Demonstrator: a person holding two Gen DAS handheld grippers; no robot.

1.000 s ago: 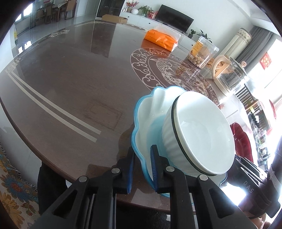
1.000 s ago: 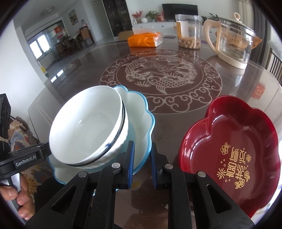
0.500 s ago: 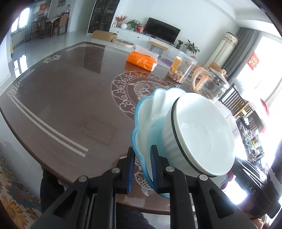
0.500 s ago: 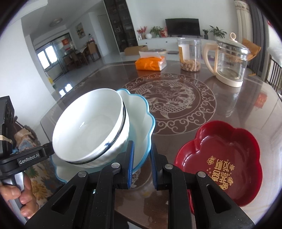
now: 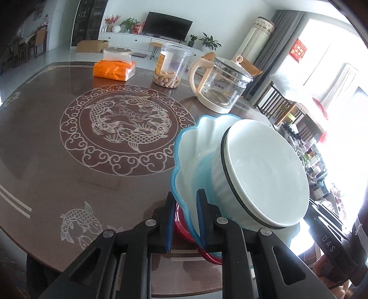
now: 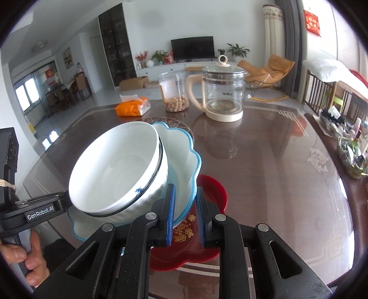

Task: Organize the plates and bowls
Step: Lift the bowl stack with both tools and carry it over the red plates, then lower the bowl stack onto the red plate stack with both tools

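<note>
Plate (image 5: 191,161) rim sits clamped between both tongs, seemingly tilted.

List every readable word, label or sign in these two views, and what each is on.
"GenRobot.AI": on the left tool's body, seen from the right wrist.
"DAS": on the right tool's body, seen from the left wrist.
Gold characters on the red dish: partly hidden, unreadable.
Kettle print, red wall sign: too small.

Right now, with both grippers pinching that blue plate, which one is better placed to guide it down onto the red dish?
Probably the right gripper: its view shows the red dish directly under the blue plate. The left gripper glimpses only a red edge.
</note>
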